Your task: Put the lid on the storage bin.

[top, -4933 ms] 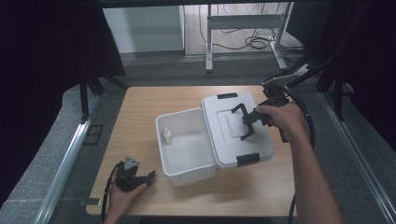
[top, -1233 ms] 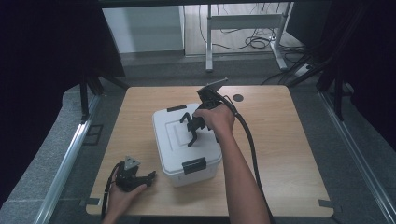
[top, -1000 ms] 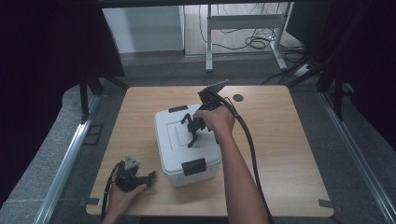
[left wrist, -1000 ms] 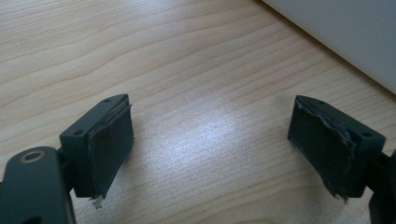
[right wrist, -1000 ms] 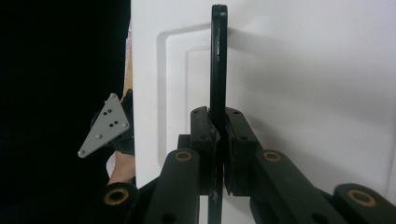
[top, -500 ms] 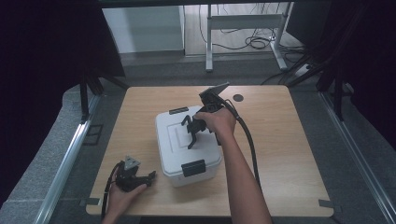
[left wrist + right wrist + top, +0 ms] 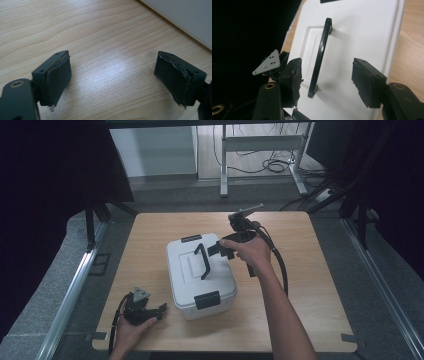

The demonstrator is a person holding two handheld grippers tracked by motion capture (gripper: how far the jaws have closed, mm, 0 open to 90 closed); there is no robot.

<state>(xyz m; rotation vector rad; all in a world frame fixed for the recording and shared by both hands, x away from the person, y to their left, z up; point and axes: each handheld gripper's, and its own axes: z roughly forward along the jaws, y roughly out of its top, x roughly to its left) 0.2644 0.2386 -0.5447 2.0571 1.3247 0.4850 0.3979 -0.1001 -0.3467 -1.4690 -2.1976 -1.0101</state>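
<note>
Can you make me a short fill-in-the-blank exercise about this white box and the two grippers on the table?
1. The lid of the white box is ____.
2. The black handle on the lid stands ____, not folded flat.
3. The right gripper has jaws that stand ____, apart from the handle.
4. The left gripper hovers with open jaws over the ____ table.

Missing words: closed; upright; open; wooden
</note>
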